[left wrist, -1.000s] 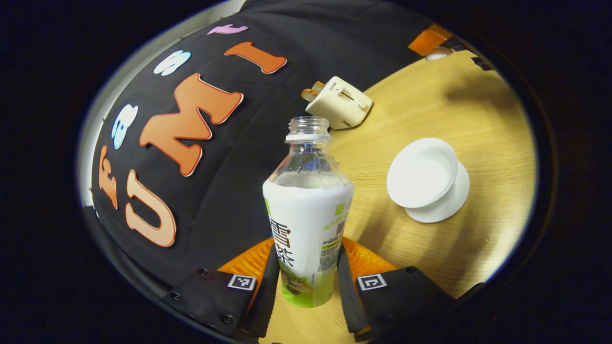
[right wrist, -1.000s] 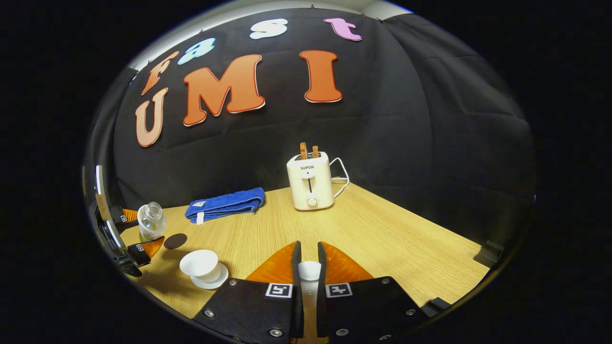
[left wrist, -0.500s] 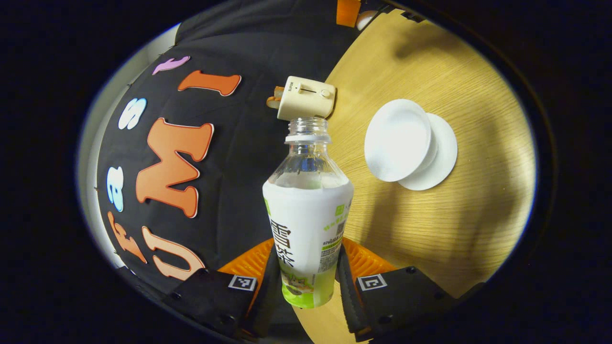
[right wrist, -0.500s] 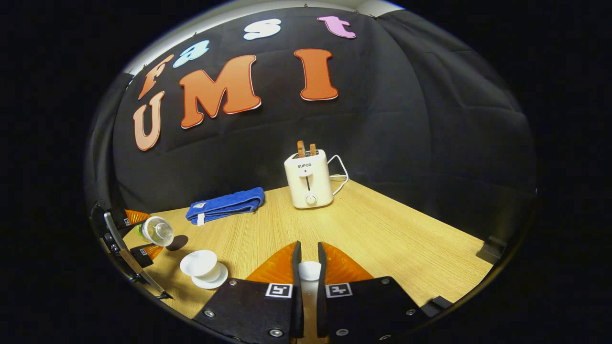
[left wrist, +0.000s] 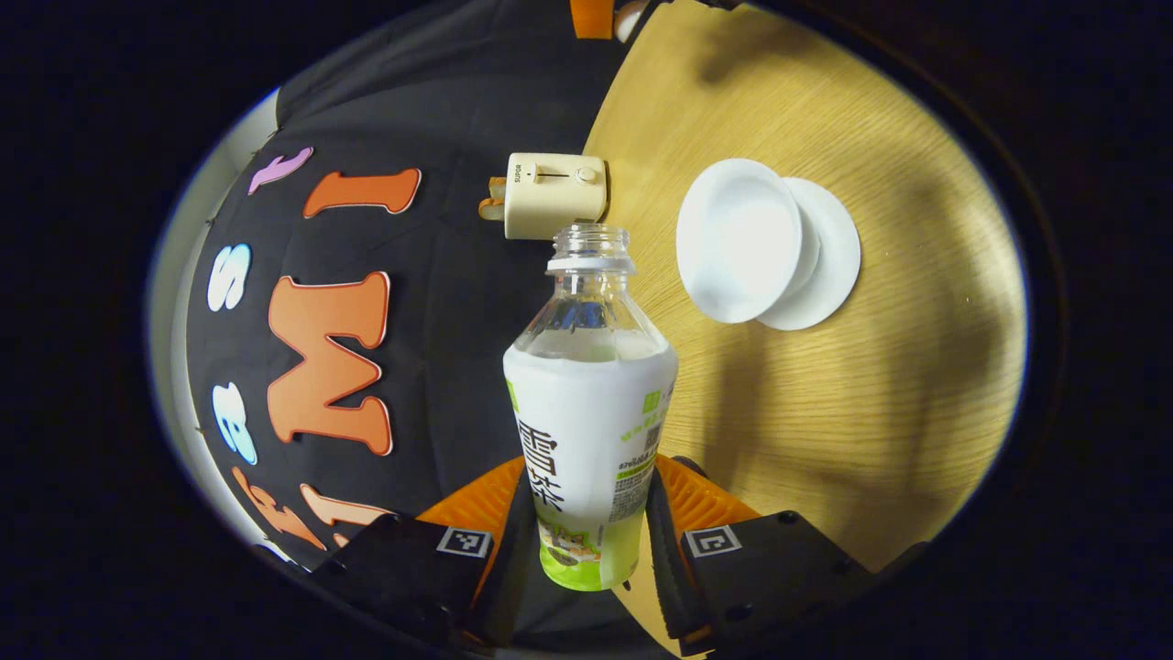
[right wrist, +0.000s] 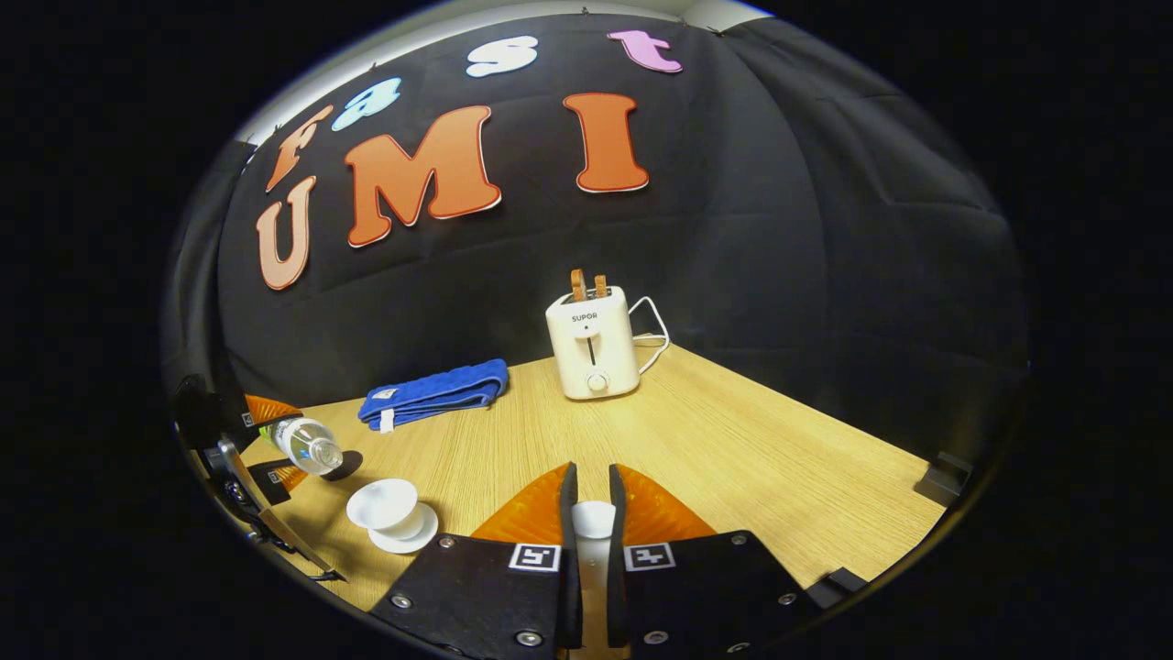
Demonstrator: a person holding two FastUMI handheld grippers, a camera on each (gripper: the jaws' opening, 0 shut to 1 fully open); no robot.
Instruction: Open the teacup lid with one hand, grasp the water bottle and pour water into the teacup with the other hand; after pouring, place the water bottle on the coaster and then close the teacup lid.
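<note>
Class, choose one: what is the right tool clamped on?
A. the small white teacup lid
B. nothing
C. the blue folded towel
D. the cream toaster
A: both fingers of the right tool press on the small white teacup lid, held clear of the uncovered white teacup.

bottle (left wrist: pixel 589 403): 1 | teacup (left wrist: pixel 739 240): 1 | saucer (left wrist: pixel 827 252): 1 | lid (right wrist: pixel 593 519): 1 | toaster (right wrist: pixel 592 343): 1 | towel (right wrist: pixel 433 391): 1 | coaster (right wrist: pixel 346 465): 1

Wooden table (right wrist: pixel 733 458) bears toaster (right wrist: pixel 593 344), towel (right wrist: pixel 433 390), saucer (right wrist: pixel 408 536), coaster (right wrist: pixel 346 466).
</note>
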